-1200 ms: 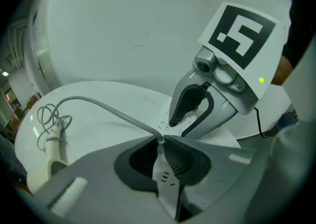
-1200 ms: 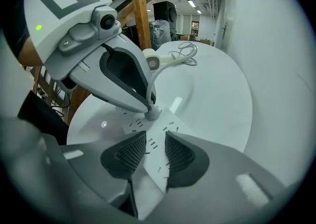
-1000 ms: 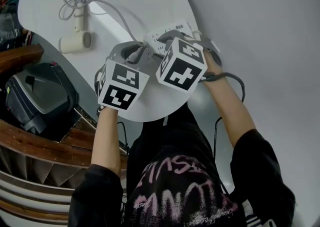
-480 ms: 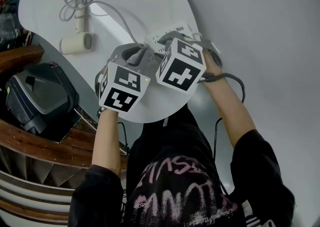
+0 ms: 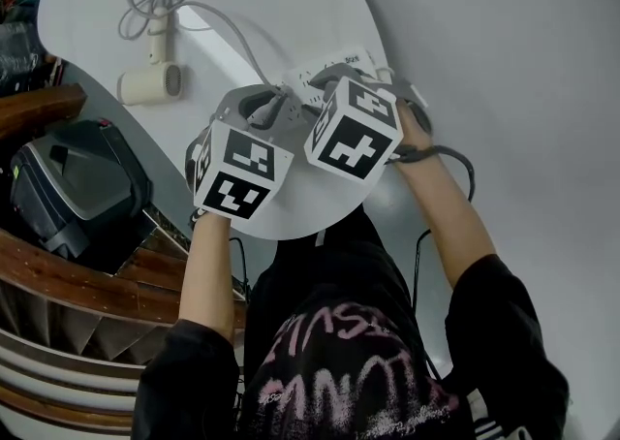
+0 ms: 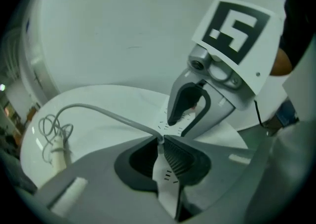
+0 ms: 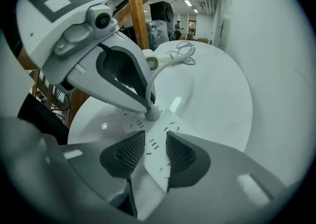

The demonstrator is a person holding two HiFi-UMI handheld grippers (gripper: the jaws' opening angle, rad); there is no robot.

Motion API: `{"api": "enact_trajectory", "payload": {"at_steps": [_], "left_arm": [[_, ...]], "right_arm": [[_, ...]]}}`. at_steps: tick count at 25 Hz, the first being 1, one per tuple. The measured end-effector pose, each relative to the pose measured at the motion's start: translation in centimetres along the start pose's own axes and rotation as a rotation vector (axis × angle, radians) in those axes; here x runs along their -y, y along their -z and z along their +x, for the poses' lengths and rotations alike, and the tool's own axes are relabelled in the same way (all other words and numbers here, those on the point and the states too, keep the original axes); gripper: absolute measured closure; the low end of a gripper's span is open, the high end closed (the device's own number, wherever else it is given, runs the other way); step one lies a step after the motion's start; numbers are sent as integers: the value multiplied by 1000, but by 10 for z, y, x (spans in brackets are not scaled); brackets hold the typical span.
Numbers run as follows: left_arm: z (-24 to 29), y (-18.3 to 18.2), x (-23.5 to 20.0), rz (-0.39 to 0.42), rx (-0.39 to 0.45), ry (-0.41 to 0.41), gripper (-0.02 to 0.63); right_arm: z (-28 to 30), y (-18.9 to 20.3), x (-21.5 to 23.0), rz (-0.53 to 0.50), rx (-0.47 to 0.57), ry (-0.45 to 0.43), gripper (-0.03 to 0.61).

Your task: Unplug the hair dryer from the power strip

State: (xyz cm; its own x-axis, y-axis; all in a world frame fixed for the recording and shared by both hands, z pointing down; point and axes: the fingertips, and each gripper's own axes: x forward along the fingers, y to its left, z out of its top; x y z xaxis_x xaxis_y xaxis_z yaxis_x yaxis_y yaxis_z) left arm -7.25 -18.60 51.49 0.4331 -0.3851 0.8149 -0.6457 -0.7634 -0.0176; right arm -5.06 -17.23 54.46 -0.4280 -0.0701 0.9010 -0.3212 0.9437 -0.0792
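Desk: round and white (image 5: pixel 291 2), with a pale wall close by its 3 o'clock side.
Power strip: white (image 5: pixel 308 70), flat on the desk near the 3 o'clock edge. From where I stand the two grippers cover most of it.
Plug: grey and round (image 7: pixel 152 113), sitting on the face of the power strip and, as far as I can see, in its socket.
Cord: grey (image 5: pixel 223 33). It leaves the plug toward 10 o'clock across the desk and ends in a loose coil by the dryer's handle.
Hair dryer: cream (image 5: pixel 147 84), lying on its side near the desk's 9 o'clock edge, well apart from the power strip, with its handle toward 12 o'clock.
Left gripper: tipped steeply down over the power strip (image 6: pixel 160 140). Its jaws are narrow and pinched on the plug, right where the cord comes out.
Right gripper: just beside the left one, on its 3 o'clock side (image 7: pixel 155 138), also pointing steeply down. Its jaws are wide and sit astride the power strip with the pads against its long sides. They have just been closing a little onto it.
Person: bare forearms and black sleeves, one gripper in each hand.
Off the desk: a black case (image 5: pixel 68 186) and curved wooden rails (image 5: pixel 77 273) at about 8 o'clock.
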Motion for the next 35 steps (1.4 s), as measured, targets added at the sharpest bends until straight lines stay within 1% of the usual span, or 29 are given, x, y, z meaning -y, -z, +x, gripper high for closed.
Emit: {"api": "enact_trajectory", "payload": {"at_steps": [1,2,3,6,7,8,10,11,12,14,15,16,18,19,20,21,22,24,25,28,30,33,34,35], "left_arm": [[0,0,2,50,-13,-8,566],[0,0,4,80,-22,-10,566],[0,1,4,72,-20,-3,566],[0,1,-3,-62,14,27,566],[0,0,-3,-66,16,27,566],[-1,0,-2,-29,9,20,566],[-1,1,5,86,-22,5,567],[-2,2,6,98,-27,7,567],[-2,2,5,64,-18,16,567],[-2,2,-1,-46,7,30,567],[-2,2,-3,-71,8,30,568],[-2,2,-3,-56,-2,27,568],[-1,3,3,51,-36,17,568],[-3,1,5,78,-33,15,568],[-7,-5,3,63,-3,12,567],[-16,-14,-2,26,43,2,566],[-25,-24,-10,6,79,-16,568],[-35,-35,-21,34,90,-39,566],[-37,-34,-23,31,90,-40,566],[-46,-24,-24,-30,102,-40,566],[-50,-19,-26,-52,110,-44,566],[-61,-18,-32,-103,149,-66,566],[-65,-18,-34,-112,160,-76,564],[-68,-19,-35,-113,168,-84,564]], "right_arm": [[0,0,0,-1,-3,-3,416],[0,0,0,-3,-5,-4,417],[0,0,0,-4,-5,-4,417],[0,0,-1,0,0,3,416],[0,0,-1,1,0,5,416],[1,0,-1,1,-1,7,416],[0,1,-1,-7,-7,5,416],[0,1,-2,-11,-9,5,417],[0,0,-2,-12,-8,6,416],[1,0,-2,-7,-2,8,416],[1,0,-2,-4,-1,9,416],[1,0,-2,-4,-2,9,416],[2,1,-2,-8,-8,7,417],[2,1,-2,-11,-11,6,416],[2,1,-3,-12,-11,6,416],[2,0,-3,-12,-9,6,414],[2,-1,-3,-13,-5,6,414],[2,-1,-2,-18,-4,8,416],[3,-1,-3,-19,-3,9,416],[2,0,-4,-15,20,19,416],[1,-1,-4,-10,38,32,417],[-1,-1,-3,8,72,46,420],[-1,-1,-4,18,84,46,415],[-2,-1,-6,28,92,43,392]]}}
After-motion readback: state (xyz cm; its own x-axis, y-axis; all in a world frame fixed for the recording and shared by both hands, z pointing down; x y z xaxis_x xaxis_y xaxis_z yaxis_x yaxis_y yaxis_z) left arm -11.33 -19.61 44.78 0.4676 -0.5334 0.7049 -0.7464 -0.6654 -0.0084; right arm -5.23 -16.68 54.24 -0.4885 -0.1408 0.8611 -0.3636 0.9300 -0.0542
